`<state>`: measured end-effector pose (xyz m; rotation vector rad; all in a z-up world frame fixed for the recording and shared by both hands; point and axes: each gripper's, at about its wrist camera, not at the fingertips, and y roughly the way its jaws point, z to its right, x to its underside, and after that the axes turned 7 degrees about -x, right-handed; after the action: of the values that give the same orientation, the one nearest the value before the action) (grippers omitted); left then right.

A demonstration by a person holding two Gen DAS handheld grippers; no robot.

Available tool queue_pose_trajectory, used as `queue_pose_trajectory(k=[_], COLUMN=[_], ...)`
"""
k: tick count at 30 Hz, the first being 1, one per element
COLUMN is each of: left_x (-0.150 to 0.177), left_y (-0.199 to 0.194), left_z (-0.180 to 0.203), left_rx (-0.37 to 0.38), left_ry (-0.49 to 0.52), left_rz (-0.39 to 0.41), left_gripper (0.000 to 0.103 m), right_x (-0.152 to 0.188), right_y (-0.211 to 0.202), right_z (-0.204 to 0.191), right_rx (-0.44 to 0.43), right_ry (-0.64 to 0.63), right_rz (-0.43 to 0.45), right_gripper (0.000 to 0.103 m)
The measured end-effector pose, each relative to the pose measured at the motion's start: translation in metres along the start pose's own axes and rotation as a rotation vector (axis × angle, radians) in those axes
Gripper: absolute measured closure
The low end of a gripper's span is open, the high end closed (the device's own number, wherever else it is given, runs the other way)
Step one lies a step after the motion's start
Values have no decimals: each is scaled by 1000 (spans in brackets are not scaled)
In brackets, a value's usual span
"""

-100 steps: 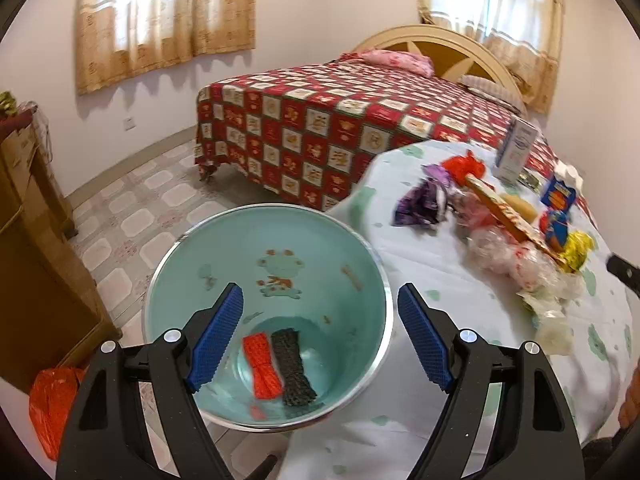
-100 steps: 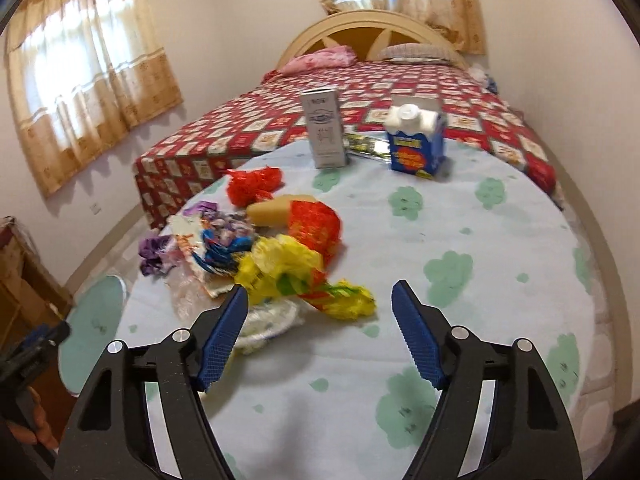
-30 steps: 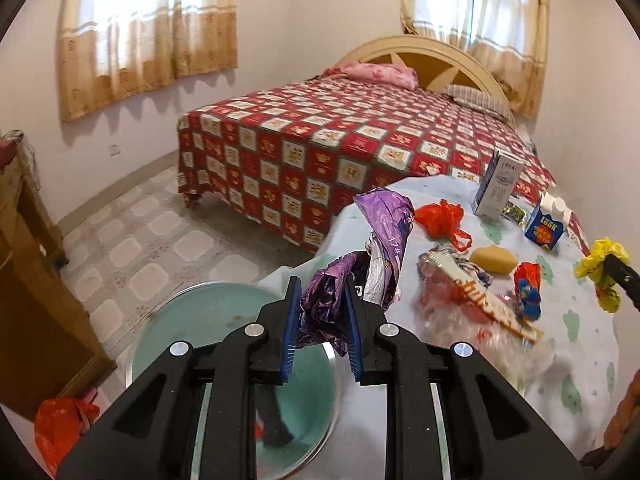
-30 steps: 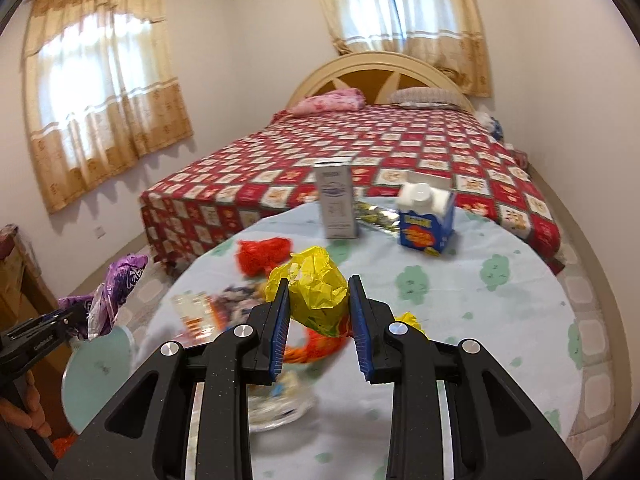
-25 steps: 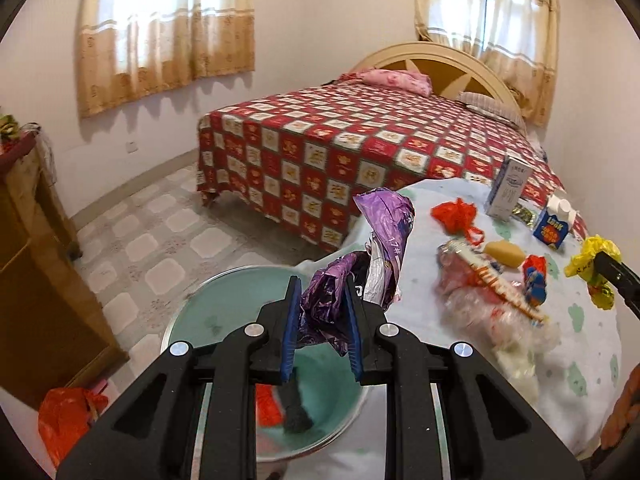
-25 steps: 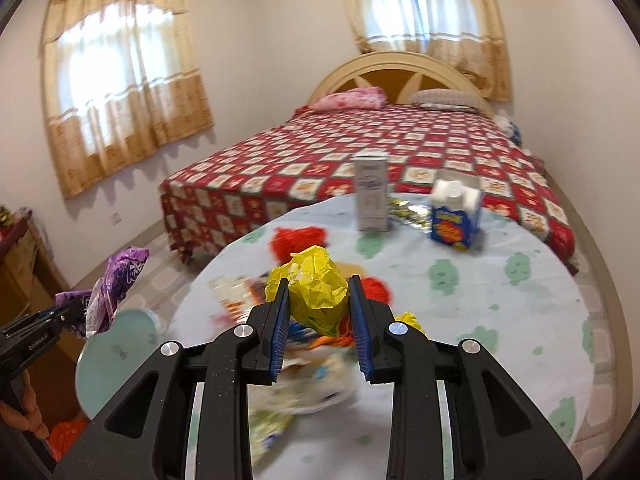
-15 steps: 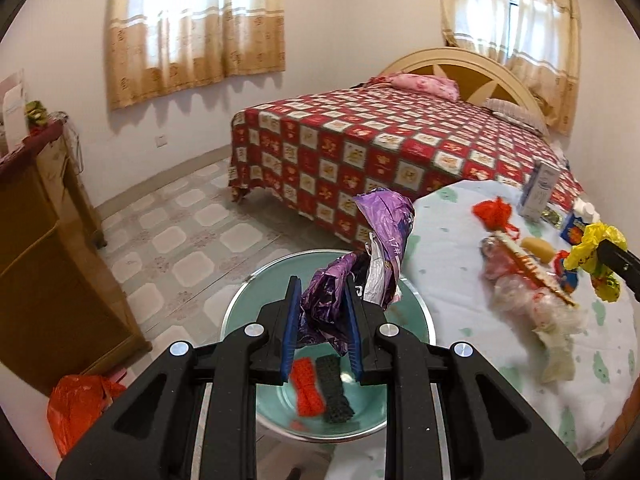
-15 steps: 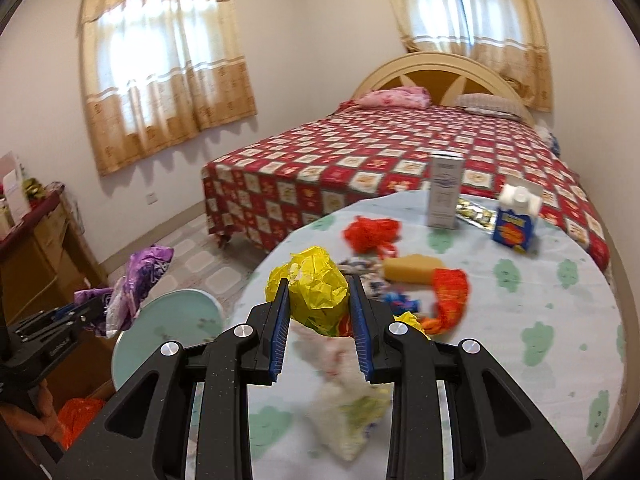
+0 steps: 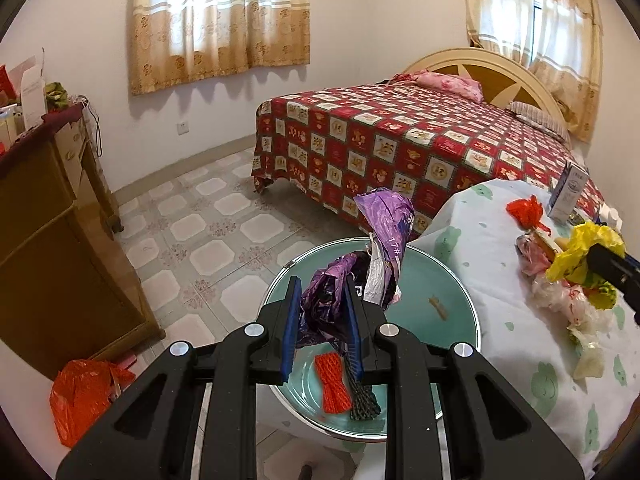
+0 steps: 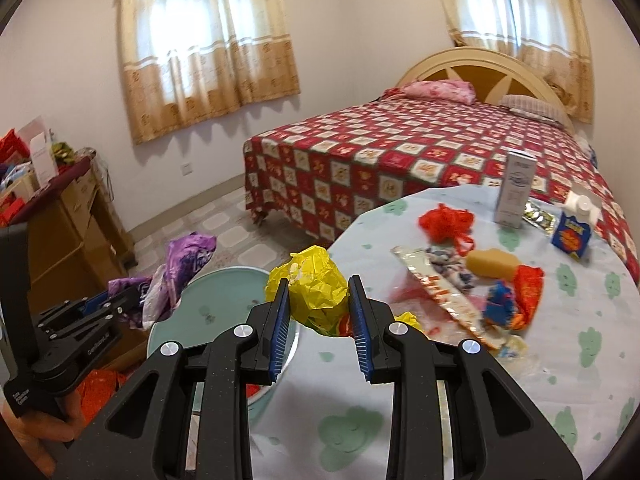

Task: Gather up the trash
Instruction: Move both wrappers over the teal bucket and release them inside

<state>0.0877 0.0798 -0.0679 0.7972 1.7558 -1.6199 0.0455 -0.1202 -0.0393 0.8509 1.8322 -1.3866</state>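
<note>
Left gripper (image 9: 322,330) pinches a purple wrapper (image 9: 372,256) directly above the teal bin (image 9: 460,304), which stands at the table's (image 9: 500,344) near edge on the tiled floor (image 9: 208,224); letting go looks like the next move. Right gripper (image 10: 318,320) clamps a yellow wrapper (image 10: 314,286) over the table's left edge, short of the bin; it needs carrying further left. More trash (image 10: 460,288) litters the tablecloth; a bed (image 10: 400,148) lies beyond.
</note>
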Motion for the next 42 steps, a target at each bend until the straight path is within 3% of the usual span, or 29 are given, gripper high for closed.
queue_pose_trajectory(k=[16,25,32,35,37,42], left_x=[11,15,16,17,17,17], left_y=[25,37,41,43,43,43], left_z=[-12,-14,-15,-17,-17,-17], left_rx=[6,-24,-24,-32,-32,-31], left_ry=[-49,-47,-49,-55,-57,-55], left_rz=[-94,-138,-157,-162,-166,-166], left_gripper=[82,82,82,82,82,82], right_x=[3,15,20,17,13,3], right_y=[63,104,118,122,119,102], right_z=[-40,-42,-44,-43,-42,-36], right_rx=[-94,-114,-151,-187,-210,-193], right_ry=[-8,35,35,45,56,70], right_rz=[-100,-203,-231,-237,-224,-164], right_gripper=[74,73,72,66,57,56])
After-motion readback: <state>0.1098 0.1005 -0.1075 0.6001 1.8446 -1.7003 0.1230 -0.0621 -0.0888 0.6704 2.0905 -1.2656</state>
